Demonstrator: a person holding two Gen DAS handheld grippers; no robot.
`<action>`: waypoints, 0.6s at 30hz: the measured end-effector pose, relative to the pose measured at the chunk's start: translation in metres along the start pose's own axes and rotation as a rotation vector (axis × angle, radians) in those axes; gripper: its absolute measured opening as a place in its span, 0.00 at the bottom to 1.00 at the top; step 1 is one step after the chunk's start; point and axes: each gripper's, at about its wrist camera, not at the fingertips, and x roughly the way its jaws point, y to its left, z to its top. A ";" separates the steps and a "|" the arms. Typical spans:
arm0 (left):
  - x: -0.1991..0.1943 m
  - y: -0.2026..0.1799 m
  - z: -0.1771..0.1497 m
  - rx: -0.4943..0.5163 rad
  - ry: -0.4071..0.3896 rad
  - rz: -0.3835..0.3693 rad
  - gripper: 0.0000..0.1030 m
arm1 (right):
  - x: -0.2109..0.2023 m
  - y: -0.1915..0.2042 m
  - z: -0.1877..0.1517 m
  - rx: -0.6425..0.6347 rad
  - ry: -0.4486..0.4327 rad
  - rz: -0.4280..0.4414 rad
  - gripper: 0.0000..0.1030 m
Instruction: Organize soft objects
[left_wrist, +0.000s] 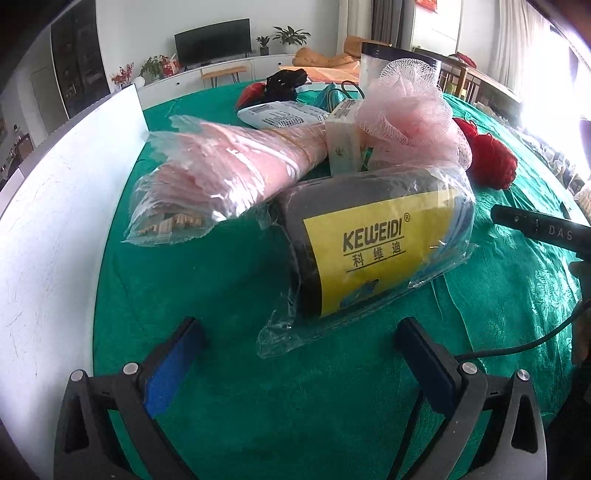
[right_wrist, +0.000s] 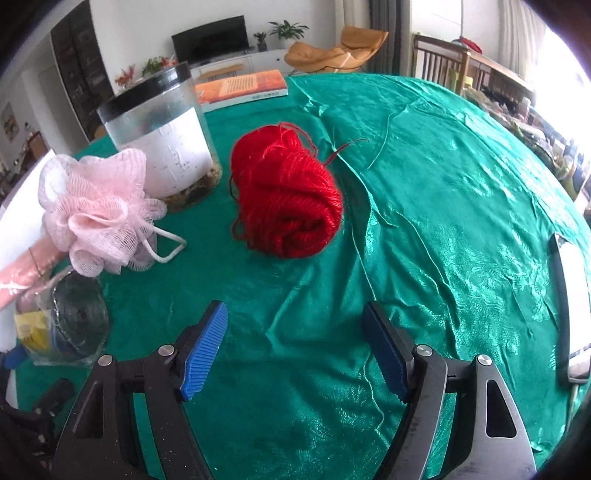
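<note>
My left gripper (left_wrist: 299, 328) is open and empty, just short of a dark roll with a yellow KEWEIDI label (left_wrist: 373, 243) in clear plastic. Behind it lie a pink bagged bundle (left_wrist: 229, 166), a pink mesh bath pouf (left_wrist: 410, 114) and a red yarn ball (left_wrist: 491, 158). My right gripper (right_wrist: 295, 321) is open and empty, a short way in front of the red yarn ball (right_wrist: 288, 192) on the green cloth (right_wrist: 443, 221). The pouf (right_wrist: 96, 210) lies left of the yarn, with the wrapped roll (right_wrist: 62, 325) at the lower left.
A white board (left_wrist: 62, 221) stands along the left edge. A clear jar with a black lid (right_wrist: 162, 136) stands behind the pouf, an orange book (right_wrist: 243, 88) beyond it. A phone (right_wrist: 572, 306) lies at the right. Black fabric (left_wrist: 284, 85) and a white packet (left_wrist: 280, 114) lie far back.
</note>
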 end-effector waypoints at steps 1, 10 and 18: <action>0.000 0.000 0.000 0.004 0.000 -0.002 1.00 | 0.001 0.002 0.000 -0.013 0.004 -0.007 0.80; -0.007 0.003 0.001 0.028 0.092 -0.058 1.00 | 0.003 0.008 -0.001 -0.048 0.013 -0.031 0.84; -0.080 0.019 0.037 -0.002 -0.043 -0.210 1.00 | 0.003 0.008 -0.001 -0.048 0.012 -0.031 0.84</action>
